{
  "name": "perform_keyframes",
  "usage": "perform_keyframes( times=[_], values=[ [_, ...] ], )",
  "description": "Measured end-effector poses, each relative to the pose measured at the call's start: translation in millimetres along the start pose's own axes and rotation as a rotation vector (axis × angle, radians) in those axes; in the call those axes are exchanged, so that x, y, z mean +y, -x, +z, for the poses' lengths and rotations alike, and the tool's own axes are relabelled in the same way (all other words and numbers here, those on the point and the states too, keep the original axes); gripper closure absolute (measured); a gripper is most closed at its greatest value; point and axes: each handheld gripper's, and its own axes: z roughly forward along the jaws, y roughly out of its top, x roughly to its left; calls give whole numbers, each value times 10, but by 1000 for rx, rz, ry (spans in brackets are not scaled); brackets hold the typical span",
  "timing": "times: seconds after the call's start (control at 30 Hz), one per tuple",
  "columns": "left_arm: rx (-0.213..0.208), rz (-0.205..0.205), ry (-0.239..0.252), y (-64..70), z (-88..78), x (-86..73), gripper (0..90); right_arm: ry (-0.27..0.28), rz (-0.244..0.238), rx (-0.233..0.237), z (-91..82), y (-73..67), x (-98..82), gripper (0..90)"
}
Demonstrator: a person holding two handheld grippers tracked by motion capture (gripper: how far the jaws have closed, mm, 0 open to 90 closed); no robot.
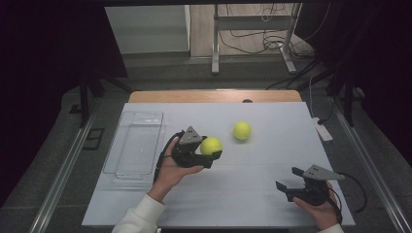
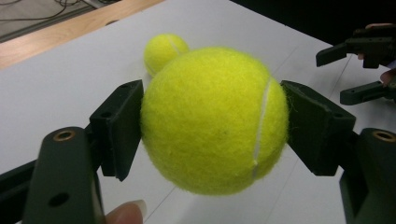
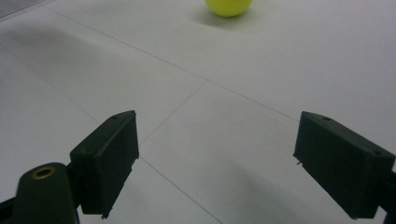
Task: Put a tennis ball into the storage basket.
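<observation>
The left gripper (image 1: 212,154) is closed on a tennis ball (image 1: 211,145), its two black pads (image 2: 122,126) pressed flat against opposite sides of the ball, as the left gripper view shows plainly. The ball's white seam (image 2: 262,122) runs down the side beside one pad. The left hand (image 1: 171,167) cups the gripper body from below, palm turned up, forearm in a white sleeve (image 1: 141,218) rising from the near edge; the jaws point toward the right of the table. The ball seems lifted off the surface, though the high view does not settle how clear of it it is.

The right gripper (image 1: 290,180) sits near the near right corner, held low by the right hand (image 1: 318,208) from behind, with its jaws spread wide and nothing between them; they point left, across the table. In the right gripper view both pads (image 3: 108,157) frame bare tabletop.

A second tennis ball (image 1: 242,130) lies on the white table (image 1: 272,160), just beyond and to the right of the held one, apart from it. At the table's left side rests a clear plastic tray (image 1: 136,145), well apart from both balls. Beyond the far edge a strip of wooden tabletop (image 1: 214,96) shows.
</observation>
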Motion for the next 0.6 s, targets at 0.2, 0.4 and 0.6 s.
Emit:
perform_keyframes(
  times=[0.2,0.4,0.6],
  values=[
    [10,-10,20,-18,-37,6,264,0,-1,-1,1,-2,0,137],
    [18,-14,37,-42,-72,6,264,0,-2,-1,-4,2,0,138],
    [20,-15,45,-47,-90,7,264,2,0,0,-5,3,-1,138]
  ],
)
